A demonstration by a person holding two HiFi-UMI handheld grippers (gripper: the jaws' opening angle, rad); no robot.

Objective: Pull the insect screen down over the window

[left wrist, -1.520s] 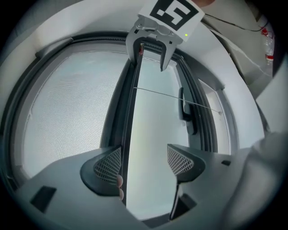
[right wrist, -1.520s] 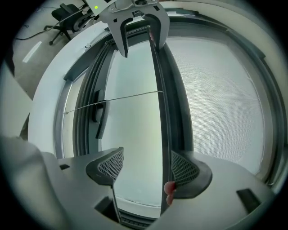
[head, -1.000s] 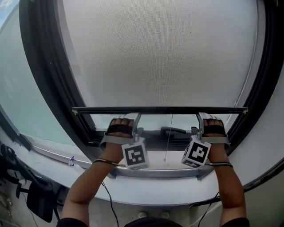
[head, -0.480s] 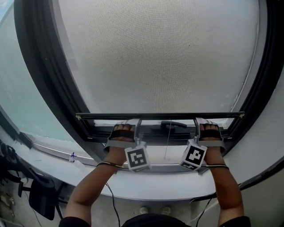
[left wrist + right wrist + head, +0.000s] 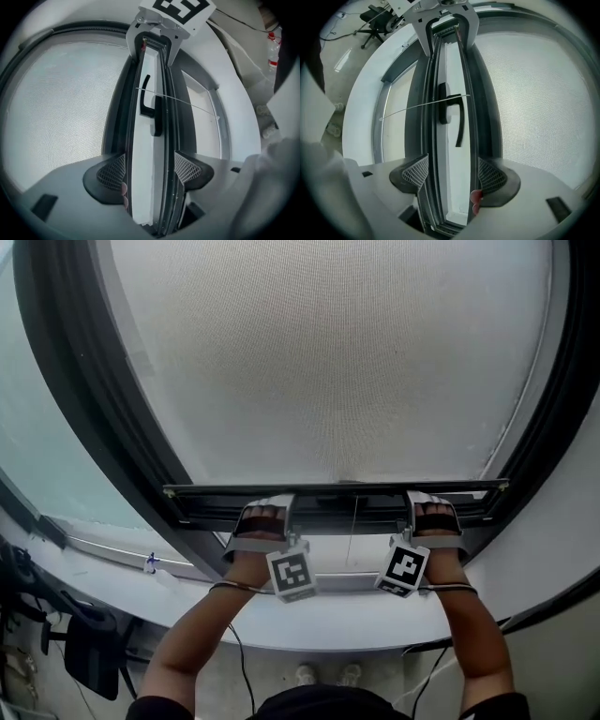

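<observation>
1. Two grippers, left gripper [image 5: 149, 171] and right gripper [image 5: 453, 174]: jaws apart, straddling the screen bar [image 5: 337, 490], not clamped.
2. Bar: long axis horizontal, near the sill [image 5: 328, 620]; I'd push straight down, evenly.

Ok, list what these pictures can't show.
- Head view: the top of the insect screen, cut off by the upper edge.
- Head view: the jaws of the left gripper and right gripper, hidden behind the pull bar.
- Head view: the lower end of the cord, too thin to trace.
</observation>
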